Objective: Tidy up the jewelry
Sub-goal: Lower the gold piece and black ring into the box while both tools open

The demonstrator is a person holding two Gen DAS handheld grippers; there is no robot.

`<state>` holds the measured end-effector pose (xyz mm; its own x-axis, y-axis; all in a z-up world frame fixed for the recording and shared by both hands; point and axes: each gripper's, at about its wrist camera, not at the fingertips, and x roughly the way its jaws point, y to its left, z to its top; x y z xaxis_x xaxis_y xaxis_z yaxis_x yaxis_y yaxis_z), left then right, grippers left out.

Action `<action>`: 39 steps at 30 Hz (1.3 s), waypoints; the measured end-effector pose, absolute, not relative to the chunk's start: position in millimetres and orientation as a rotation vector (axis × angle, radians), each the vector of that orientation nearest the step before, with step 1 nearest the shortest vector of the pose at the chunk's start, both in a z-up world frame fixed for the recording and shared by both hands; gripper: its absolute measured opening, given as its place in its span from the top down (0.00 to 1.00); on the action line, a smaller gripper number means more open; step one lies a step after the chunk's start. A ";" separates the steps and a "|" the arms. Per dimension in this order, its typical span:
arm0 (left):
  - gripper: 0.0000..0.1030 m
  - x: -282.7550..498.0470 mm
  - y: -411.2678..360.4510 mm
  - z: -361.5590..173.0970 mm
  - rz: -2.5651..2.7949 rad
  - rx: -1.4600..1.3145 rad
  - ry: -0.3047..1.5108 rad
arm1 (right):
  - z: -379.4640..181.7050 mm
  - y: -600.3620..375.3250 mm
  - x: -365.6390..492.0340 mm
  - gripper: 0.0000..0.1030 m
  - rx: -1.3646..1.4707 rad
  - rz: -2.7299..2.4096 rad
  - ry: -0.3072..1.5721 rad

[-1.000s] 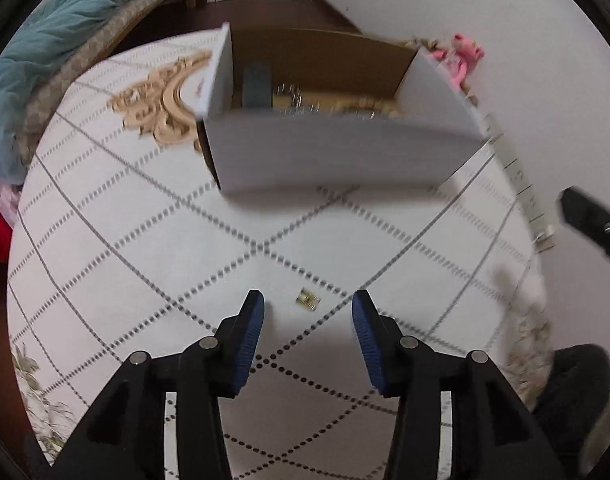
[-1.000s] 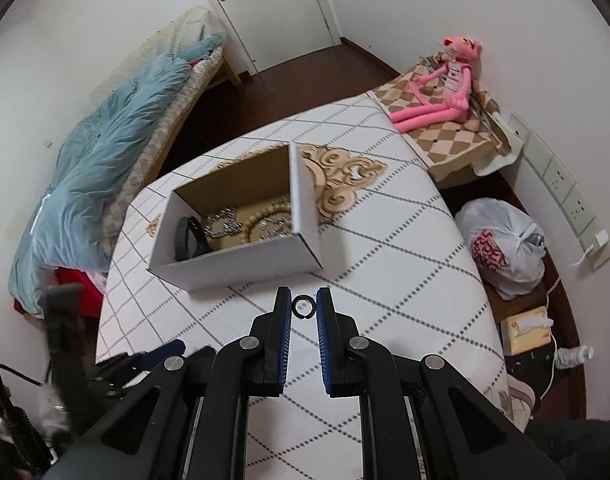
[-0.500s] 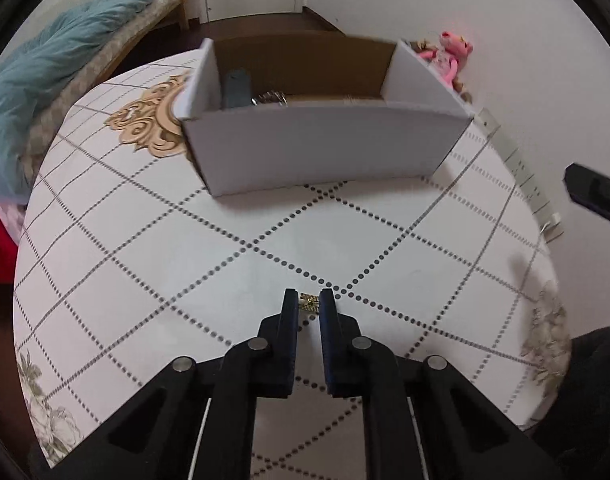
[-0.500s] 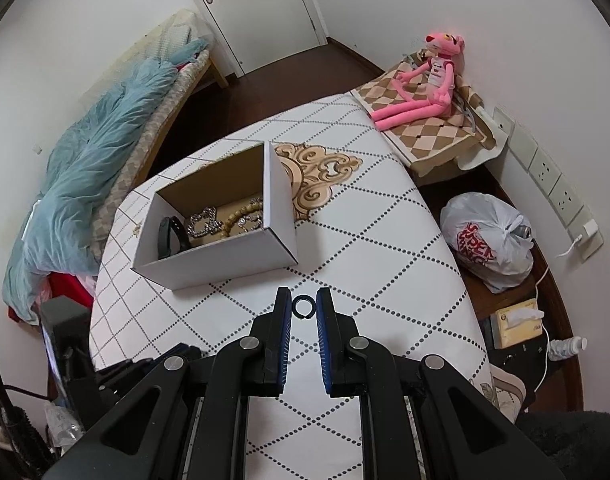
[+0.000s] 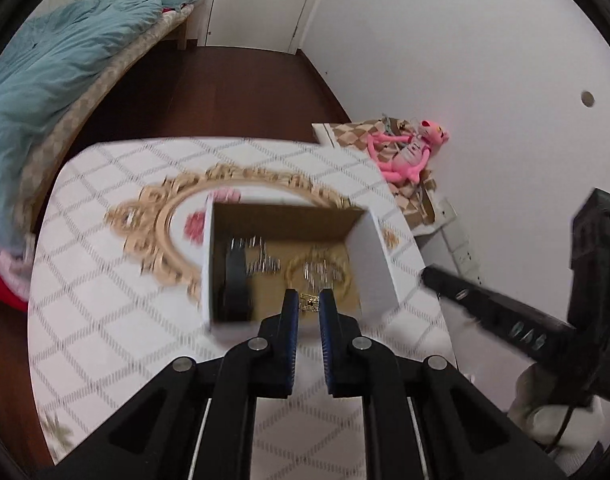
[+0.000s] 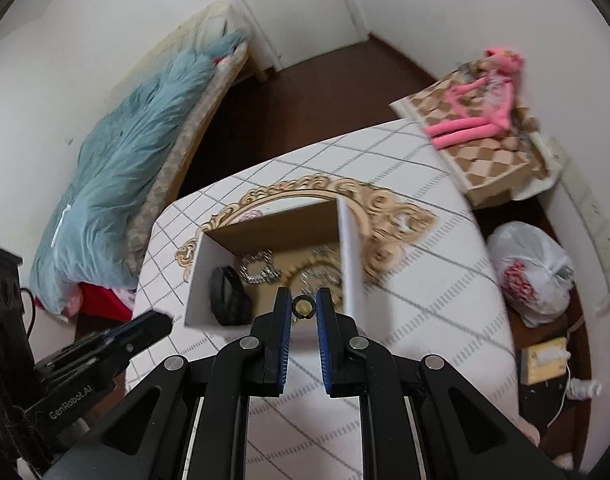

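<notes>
My left gripper (image 5: pixel 309 303) is shut on a small gold ring (image 5: pixel 309 303), held in the air over the near part of the open cardboard box (image 5: pixel 379 264). My right gripper (image 6: pixel 303 307) is shut on a dark ring (image 6: pixel 303 306), also above the box (image 6: pixel 351 256) near its front wall. Inside the box lie a black band (image 5: pixel 235 280), silver chain pieces (image 6: pixel 259 268) and a beaded bracelet (image 5: pixel 319 270). The box stands on a white table with a dotted diamond pattern (image 5: pixel 105 320). The right gripper's body (image 5: pixel 505 320) shows at the right of the left wrist view.
A gold ornate oval frame (image 5: pixel 165 224) lies on the table behind the box. A bed with a blue quilt (image 6: pixel 137 140) stands at the left. A pink plush toy (image 6: pixel 481 120) lies on a checkered cushion at the right. A white plastic bag (image 6: pixel 533 272) sits on the floor.
The left gripper closed on the gold ring on the table, then lifted it up over the box. The right gripper carried its dark ring forward, closer to the box.
</notes>
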<state>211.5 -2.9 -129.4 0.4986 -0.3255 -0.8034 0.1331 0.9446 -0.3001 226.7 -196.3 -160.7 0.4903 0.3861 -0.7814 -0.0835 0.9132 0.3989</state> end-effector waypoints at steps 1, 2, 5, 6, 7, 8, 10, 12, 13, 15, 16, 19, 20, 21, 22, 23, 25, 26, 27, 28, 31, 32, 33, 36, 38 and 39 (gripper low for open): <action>0.92 224.6 -3.9 -130.6 -0.277 -0.201 1.028 | -163.3 -192.8 240.6 0.87 0.326 0.295 1.045; 0.92 232.5 -3.9 -132.2 -0.273 -0.201 1.038 | -166.5 -189.5 251.8 0.87 0.323 0.304 1.071; 0.92 258.2 -8.5 -140.0 -0.261 -0.172 1.077 | -179.8 -179.8 285.4 0.87 0.285 0.313 1.156; 0.92 265.4 -8.4 -141.8 -0.248 -0.167 1.087 | -183.6 -176.4 294.3 0.87 0.271 0.315 1.179; 0.91 272.4 -9.3 -144.0 -0.241 -0.154 1.100 | -187.6 -172.9 304.7 0.87 0.254 0.307 1.201; 0.90 278.2 -9.3 -146.6 -0.225 -0.142 1.118 | -191.4 -171.0 310.3 0.87 0.249 0.317 1.224; 0.90 286.9 -6.1 -150.6 -0.187 -0.135 1.149 | -196.4 -169.7 320.9 0.86 0.260 0.313 1.263; 0.88 291.5 -0.7 -149.2 -0.149 -0.125 1.148 | -196.8 -169.0 327.4 0.86 0.251 0.307 1.280; 0.83 292.4 1.2 -147.5 -0.139 -0.117 1.142 | -195.9 -169.5 328.3 0.80 0.252 0.305 1.279; 0.64 291.2 6.9 -142.4 -0.102 -0.095 1.126 | -191.8 -171.9 327.8 0.65 0.260 0.303 1.273; 0.44 290.6 9.6 -139.9 -0.087 -0.094 1.119 | -189.6 -172.9 326.7 0.59 0.256 0.298 1.266; 0.31 286.4 21.0 -134.1 -0.053 -0.110 1.102 | -181.1 -175.9 323.5 0.54 0.250 0.284 1.253; 0.31 285.6 23.0 -132.8 -0.039 -0.106 1.101 | -178.6 -175.9 322.4 0.50 0.236 0.271 1.246; 0.31 283.7 25.3 -132.4 -0.020 -0.097 1.102 | -176.2 -176.1 320.3 0.45 0.221 0.258 1.239; 0.30 281.4 27.1 -132.1 -0.008 -0.088 1.101 | -173.9 -176.7 317.3 0.34 0.208 0.242 1.230; 0.22 277.6 29.2 -132.0 0.010 -0.075 1.100 | -171.9 -177.0 313.5 0.23 0.187 0.220 1.221; 0.08 268.6 32.3 -132.9 0.046 -0.046 1.093 | -170.3 -175.8 305.0 0.15 0.121 0.168 1.207; 0.05 265.1 32.8 -132.8 0.057 -0.032 1.085 | -170.4 -175.6 301.4 0.12 0.096 0.149 1.203; 0.04 259.6 33.2 -133.4 0.073 -0.015 1.076 | -171.0 -175.3 296.9 0.10 0.073 0.129 1.201; 0.03 255.4 33.2 -134.2 0.084 -0.005 1.071 | -172.5 -175.3 292.6 0.04 0.054 0.108 1.203; 0.01 242.1 30.9 -137.8 0.103 0.022 1.072 | -177.4 -174.4 277.8 0.01 -0.001 0.065 1.203; 0.01 237.7 30.2 -138.6 0.105 0.022 1.072 | -178.0 -174.1 274.2 0.01 -0.015 0.052 1.202; 0.01 233.7 29.5 -139.6 0.106 0.020 1.075 | -178.2 -173.8 270.0 0.01 -0.026 0.039 1.199; 0.01 224.6 27.9 -138.0 0.110 0.011 1.079 | -174.2 -175.0 255.7 0.01 -0.033 0.023 1.189; 0.01 217.3 27.2 -133.8 0.107 -0.002 1.072 | -169.3 -175.7 247.8 0.01 -0.023 0.018 1.181; 0.01 213.5 26.9 -131.0 0.106 -0.006 1.068 | -165.5 -176.5 243.6 0.01 -0.017 0.015 1.171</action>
